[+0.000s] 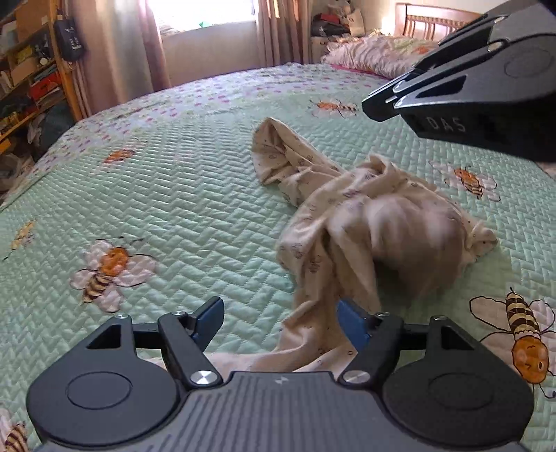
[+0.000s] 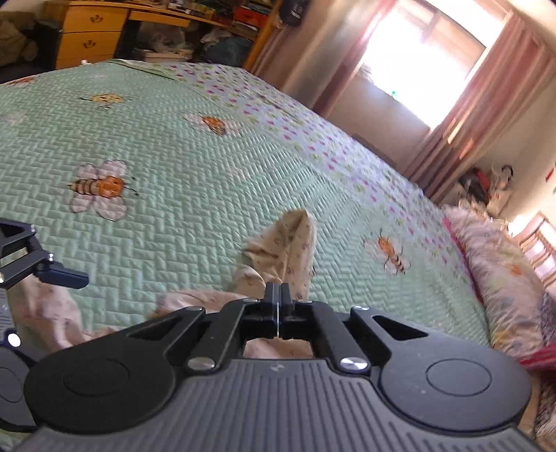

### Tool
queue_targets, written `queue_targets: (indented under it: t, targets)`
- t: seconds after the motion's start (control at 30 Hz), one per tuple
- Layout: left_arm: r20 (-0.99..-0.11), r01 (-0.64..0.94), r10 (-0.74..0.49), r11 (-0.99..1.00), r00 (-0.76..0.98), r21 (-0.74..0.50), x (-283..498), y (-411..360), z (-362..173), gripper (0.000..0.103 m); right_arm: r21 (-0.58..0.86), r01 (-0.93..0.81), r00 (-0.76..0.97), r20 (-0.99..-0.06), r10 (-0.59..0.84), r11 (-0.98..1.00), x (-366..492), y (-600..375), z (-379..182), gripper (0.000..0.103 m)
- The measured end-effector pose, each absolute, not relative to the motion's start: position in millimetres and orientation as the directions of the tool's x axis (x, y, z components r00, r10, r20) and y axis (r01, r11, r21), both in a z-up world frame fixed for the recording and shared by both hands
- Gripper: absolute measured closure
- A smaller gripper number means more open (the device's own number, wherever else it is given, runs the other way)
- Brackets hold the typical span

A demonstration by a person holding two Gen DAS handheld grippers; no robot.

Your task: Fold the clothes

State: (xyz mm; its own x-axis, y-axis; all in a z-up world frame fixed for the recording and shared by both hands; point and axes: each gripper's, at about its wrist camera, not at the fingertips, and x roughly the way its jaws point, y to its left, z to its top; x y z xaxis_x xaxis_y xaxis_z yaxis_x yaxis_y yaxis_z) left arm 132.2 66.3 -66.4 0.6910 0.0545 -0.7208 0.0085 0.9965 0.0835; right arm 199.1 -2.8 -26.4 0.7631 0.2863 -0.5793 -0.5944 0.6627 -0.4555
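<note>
Garment (image 1: pixel 351 222) between left gripper (image 1: pixel 278 323) fingers

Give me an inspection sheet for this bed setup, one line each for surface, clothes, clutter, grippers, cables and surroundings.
Surface: green quilted bedspread with bee pattern, lying flat.
Job's things: one cream printed garment, crumpled and unfolded, partly motion-blurred.
Clutter: nothing seen on the bedspread besides the garment; a pillow lies at the head end.
Grippers: left gripper open, cloth lying between its fingers; right gripper shut, raised above the garment, apparently gripping nothing.
Cables: nothing seen.
Surroundings: curtained window, crowded shelves, wooden drawers, headboard.
</note>
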Motion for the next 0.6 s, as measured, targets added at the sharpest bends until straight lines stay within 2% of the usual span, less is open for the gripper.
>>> queue_targets:
  t: [0.03, 0.2, 0.3, 0.33, 0.4, 0.47, 0.53, 0.6]
  targets:
    - [-0.715, -0.001, 0.06, 0.997, 0.697, 0.082, 126, 71, -63, 0.027, -0.454, -0.598, 0.762, -0.577, 0.294, 0.66, 193, -1, -23, 0.102]
    - [-0.703, -0.047, 0.083, 0.996, 0.706, 0.07, 98, 96, -50, 0.025, -0.248, -0.619, 0.698, -0.608, 0.377, 0.745, 191, -25, -19, 0.102]
    - [-0.706, -0.034, 0.035, 0.999, 0.707, 0.015, 88, 106, -45, 0.024, -0.117, -0.617, 0.66, -0.616, 0.431, 0.778, 189, -40, -17, 0.1]
    - [-0.706, -0.024, 0.013, 1.0, 0.708, -0.006, 85, 108, -44, 0.023, -0.073, -0.614, 0.647, -0.617, 0.449, 0.786, 189, -45, -16, 0.097]
    - [-0.711, 0.015, -0.056, 0.998, 0.701, -0.063, 87, 106, -44, 0.02, 0.016, -0.605, 0.622, -0.615, 0.485, 0.796, 188, -55, -14, 0.077]
    - [-0.715, 0.064, -0.138, 0.989, 0.686, -0.13, 97, 95, -51, 0.02, 0.103, -0.562, 0.619, -0.606, 0.5, 0.821, 186, -78, -22, 0.072]
    - [-0.729, 0.079, -0.176, 0.983, 0.662, -0.167, 115, 79, -63, 0.02, 0.189, -0.496, 0.629, -0.595, 0.501, 0.847, 185, -108, -35, 0.072]
    - [-0.741, 0.06, -0.202, 0.975, 0.64, -0.214, 135, 67, -76, 0.02, 0.274, -0.425, 0.639, -0.584, 0.5, 0.863, 183, -139, -48, 0.067]
